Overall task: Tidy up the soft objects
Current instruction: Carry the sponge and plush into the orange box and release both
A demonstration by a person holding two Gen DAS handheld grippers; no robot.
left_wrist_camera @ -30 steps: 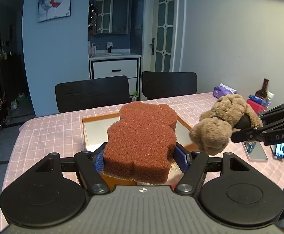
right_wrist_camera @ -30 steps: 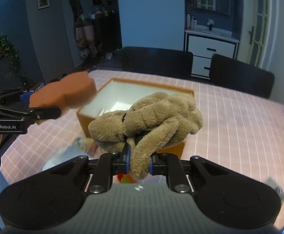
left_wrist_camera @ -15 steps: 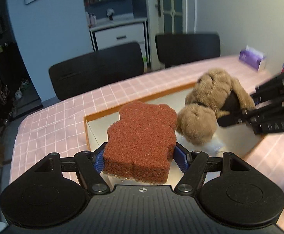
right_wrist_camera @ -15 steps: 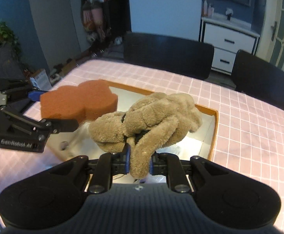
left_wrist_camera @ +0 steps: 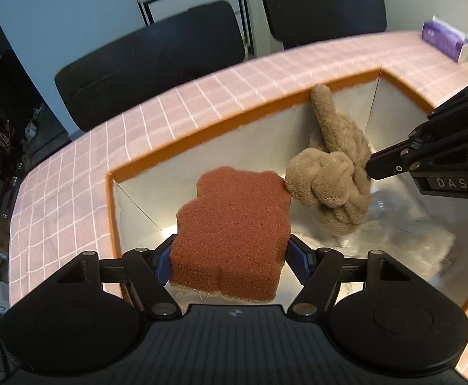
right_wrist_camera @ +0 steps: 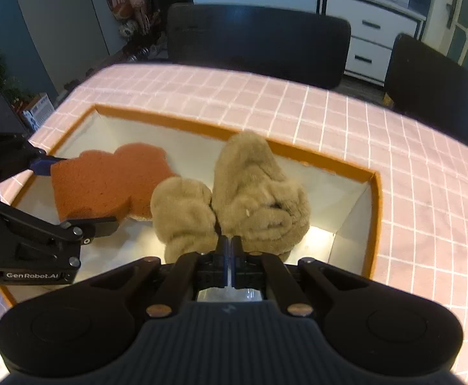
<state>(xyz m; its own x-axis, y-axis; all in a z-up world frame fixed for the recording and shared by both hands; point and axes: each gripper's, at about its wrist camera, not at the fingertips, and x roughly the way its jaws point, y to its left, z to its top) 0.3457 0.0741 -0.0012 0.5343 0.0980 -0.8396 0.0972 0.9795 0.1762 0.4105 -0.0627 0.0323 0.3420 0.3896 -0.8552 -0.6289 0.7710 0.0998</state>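
A reddish-brown bear-shaped sponge (left_wrist_camera: 234, 234) (right_wrist_camera: 102, 183) is clamped at its sides by my left gripper (left_wrist_camera: 230, 263) (right_wrist_camera: 78, 194), low inside the orange-rimmed white box (left_wrist_camera: 234, 122) (right_wrist_camera: 298, 150). A tan plush toy (left_wrist_camera: 333, 179) (right_wrist_camera: 256, 192) sits in the box just right of the sponge and touches it. My right gripper (right_wrist_camera: 230, 243) (left_wrist_camera: 372, 166) points down at the plush, its jaws closing to a shut stand. The tips rest against the fur, and no limb shows between them.
The box stands on a pink checked tablecloth (left_wrist_camera: 73, 176). Crumpled clear plastic (left_wrist_camera: 410, 224) lies on the box floor. Two black chairs (left_wrist_camera: 150, 64) (left_wrist_camera: 324, 12) stand behind the table. A purple tissue pack (left_wrist_camera: 446, 40) lies at the far right, a white cabinet (right_wrist_camera: 372, 38) beyond.
Both grippers came forward and down into the box with the sponge and the plush. The right jaws, earlier clamped on a plush limb, have closed together behind the toy.
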